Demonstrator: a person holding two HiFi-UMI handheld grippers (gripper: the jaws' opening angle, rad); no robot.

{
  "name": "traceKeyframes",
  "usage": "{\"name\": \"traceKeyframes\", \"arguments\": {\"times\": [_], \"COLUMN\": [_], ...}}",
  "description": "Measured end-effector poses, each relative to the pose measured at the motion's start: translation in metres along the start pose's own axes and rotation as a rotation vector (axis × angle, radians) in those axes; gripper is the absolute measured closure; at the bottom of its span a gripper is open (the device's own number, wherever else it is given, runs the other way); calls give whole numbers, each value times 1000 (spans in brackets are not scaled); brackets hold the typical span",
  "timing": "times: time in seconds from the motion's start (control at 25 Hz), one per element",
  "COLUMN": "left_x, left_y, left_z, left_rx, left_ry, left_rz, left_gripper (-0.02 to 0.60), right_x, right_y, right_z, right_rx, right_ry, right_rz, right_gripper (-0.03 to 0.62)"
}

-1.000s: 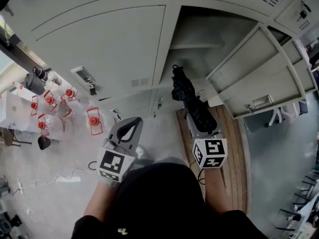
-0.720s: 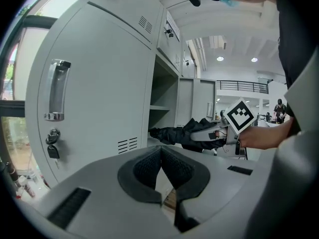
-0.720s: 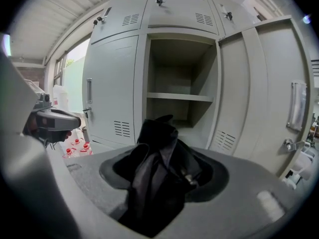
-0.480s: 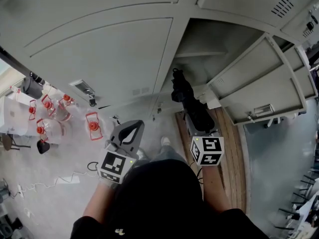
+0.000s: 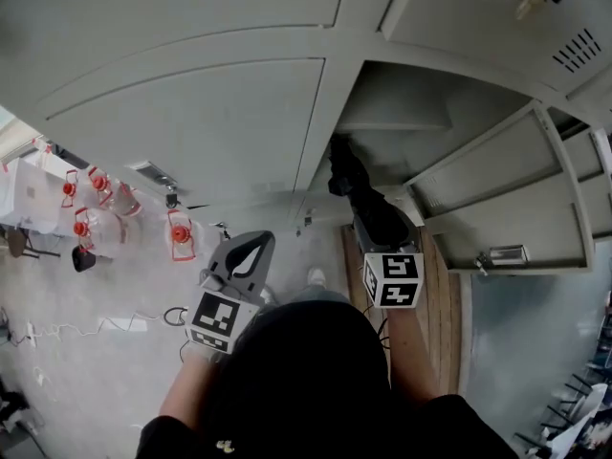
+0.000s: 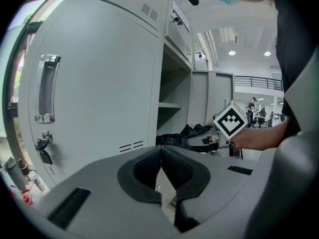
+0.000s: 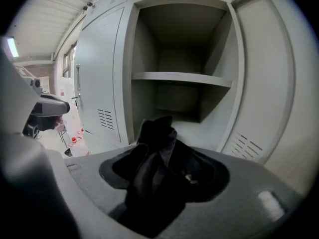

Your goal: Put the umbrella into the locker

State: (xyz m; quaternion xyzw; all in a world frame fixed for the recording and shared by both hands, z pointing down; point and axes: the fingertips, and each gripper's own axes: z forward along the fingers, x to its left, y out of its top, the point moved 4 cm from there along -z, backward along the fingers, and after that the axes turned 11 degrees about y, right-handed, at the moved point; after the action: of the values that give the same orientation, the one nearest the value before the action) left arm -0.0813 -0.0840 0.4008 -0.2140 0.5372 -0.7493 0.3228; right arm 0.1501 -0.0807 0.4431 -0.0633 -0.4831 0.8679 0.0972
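Over the last second the person has closed in on the locker (image 5: 402, 89). In the head view its open compartment fills more of the frame at 12 to 1 o'clock, and its door (image 5: 497, 208) stands swung out toward 3 o'clock. The right gripper (image 7: 167, 163) has carried the umbrella (image 5: 368, 204) forward and a little lower, so the black folded bundle now points toward 11 o'clock. Its far tip sits at the lower lip of the opening, whereas before it hung further out over the floor. I judge the carry to be nearly over and the insertion about to begin. In the right gripper view the tip already aims at the bay beneath the shelf (image 7: 179, 78), which lies at 12 o'clock, so the umbrella is at the threshold and not yet inside. The right gripper grasps the umbrella around its gathered cloth, which fills the gap between the pads. The jaws stand fairly wide and are opening a touch, yet the bundle is carried clear of any surface, so the hold is on. The left gripper (image 5: 247, 251) hangs at 8 o'clock of the umbrella, well apart from it, clenched tip to tip with nothing held. It has drifted forward alongside the right gripper.
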Motion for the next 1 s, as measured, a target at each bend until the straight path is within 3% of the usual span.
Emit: {"name": "traceKeyframes", "arguments": {"times": [1.0], "left_x": [2], "left_y": [-9], "left_z": [-9], "left_rx": [69], "left_ry": [230], "left_rz": [-37], "left_gripper": [568], "right_x": [-35], "right_y": [23], "right_z": [113], "right_rx": [10], "right_ry": [86], "right_rz": [-172], "right_gripper": [307]}}
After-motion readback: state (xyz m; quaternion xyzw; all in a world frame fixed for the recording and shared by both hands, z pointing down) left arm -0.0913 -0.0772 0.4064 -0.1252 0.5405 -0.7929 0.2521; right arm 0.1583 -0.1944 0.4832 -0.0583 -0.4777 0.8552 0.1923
